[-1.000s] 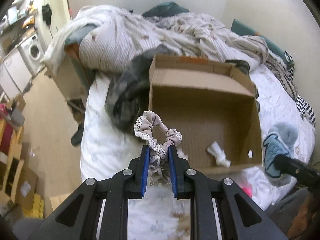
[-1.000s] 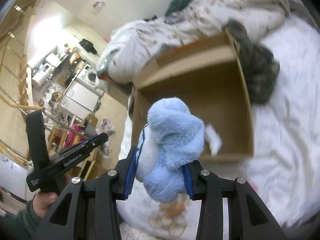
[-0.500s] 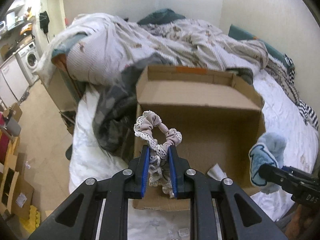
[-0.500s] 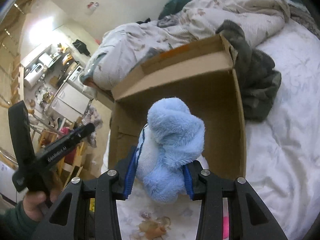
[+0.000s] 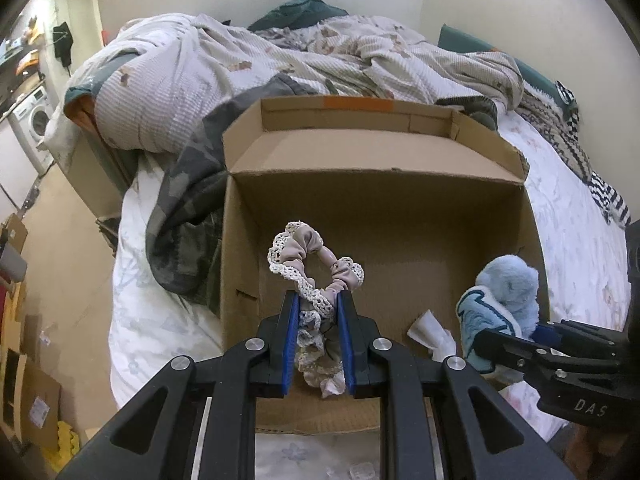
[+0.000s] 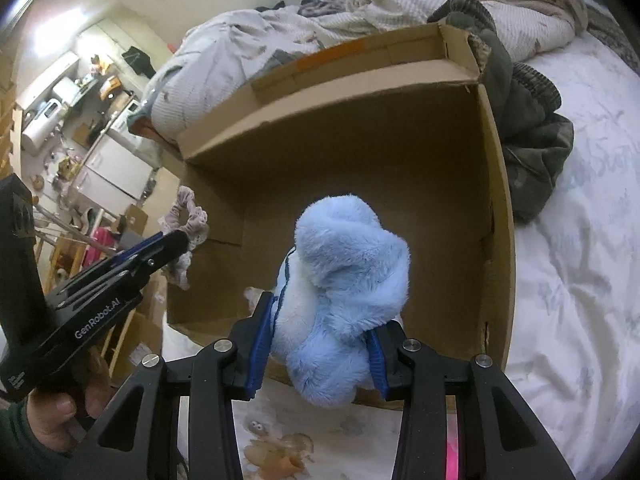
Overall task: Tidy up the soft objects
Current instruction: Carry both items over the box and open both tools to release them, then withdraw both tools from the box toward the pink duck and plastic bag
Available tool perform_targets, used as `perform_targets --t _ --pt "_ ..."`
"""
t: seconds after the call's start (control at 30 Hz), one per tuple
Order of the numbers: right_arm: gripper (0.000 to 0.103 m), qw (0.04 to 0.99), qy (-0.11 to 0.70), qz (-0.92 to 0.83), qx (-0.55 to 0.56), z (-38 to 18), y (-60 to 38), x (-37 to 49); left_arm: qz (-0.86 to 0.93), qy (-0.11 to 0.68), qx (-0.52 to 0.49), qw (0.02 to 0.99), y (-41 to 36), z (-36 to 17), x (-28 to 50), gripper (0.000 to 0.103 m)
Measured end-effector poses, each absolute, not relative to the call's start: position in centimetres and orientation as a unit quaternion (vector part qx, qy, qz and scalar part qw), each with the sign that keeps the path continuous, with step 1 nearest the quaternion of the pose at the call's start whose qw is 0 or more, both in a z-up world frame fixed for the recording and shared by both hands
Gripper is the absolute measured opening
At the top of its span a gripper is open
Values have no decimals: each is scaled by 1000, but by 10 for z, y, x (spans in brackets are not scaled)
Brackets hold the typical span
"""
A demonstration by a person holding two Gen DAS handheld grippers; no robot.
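Observation:
An open cardboard box [image 5: 372,168] lies on the bed; it also shows in the right wrist view [image 6: 496,184]. My left gripper [image 5: 318,312] is shut on a beige lace-trimmed scrunchie [image 5: 310,258], held over the box's near left part. My right gripper [image 6: 320,336] is shut on a fluffy blue soft toy [image 6: 344,280], held over the box's near edge. The toy [image 5: 500,296] and right gripper show at the right of the left wrist view. The scrunchie [image 6: 188,220] and left gripper show at the left of the right wrist view. A white crumpled piece [image 5: 430,334] lies inside the box.
A rumpled striped duvet [image 5: 240,60] and a dark grey garment [image 5: 188,200] lie behind and left of the box. White sheet [image 6: 580,240] stretches to the right. A small pale toy [image 6: 280,448] and something pink [image 6: 452,456] lie on the sheet below the right gripper. Floor clutter sits at left.
Both grippers have moved forward over the box with their objects still held. The box now fills more of each view.

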State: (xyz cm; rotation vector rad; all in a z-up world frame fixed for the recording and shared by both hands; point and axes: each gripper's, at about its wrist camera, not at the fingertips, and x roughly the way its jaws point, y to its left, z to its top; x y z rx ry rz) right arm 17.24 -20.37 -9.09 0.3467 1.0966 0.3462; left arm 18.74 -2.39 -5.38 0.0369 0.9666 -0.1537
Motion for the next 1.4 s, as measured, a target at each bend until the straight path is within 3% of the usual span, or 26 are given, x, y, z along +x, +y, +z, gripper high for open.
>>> perform_targets --t 0.83,0.9,1.07,1.17,1.33,1.4 --pt "53 804 554 156 151 -111 -199 174 -75 493 38 866 -33 -72 188 20" --pt "56 803 553 156 158 -111 -201 174 -79 493 37 866 -34 -71 187 26" --pt "65 804 548 149 175 -109 -208 174 -74 475 45 876 -36 -64 183 65" --pt "68 807 541 144 189 -107 -214 173 -71 468 54 879 -38 -62 181 68" --pt "91 816 517 131 222 -100 -227 172 -73 464 68 880 -43 -61 177 68" --pt "96 816 514 125 231 -99 -230 171 -72 462 67 882 -42 -60 177 68"
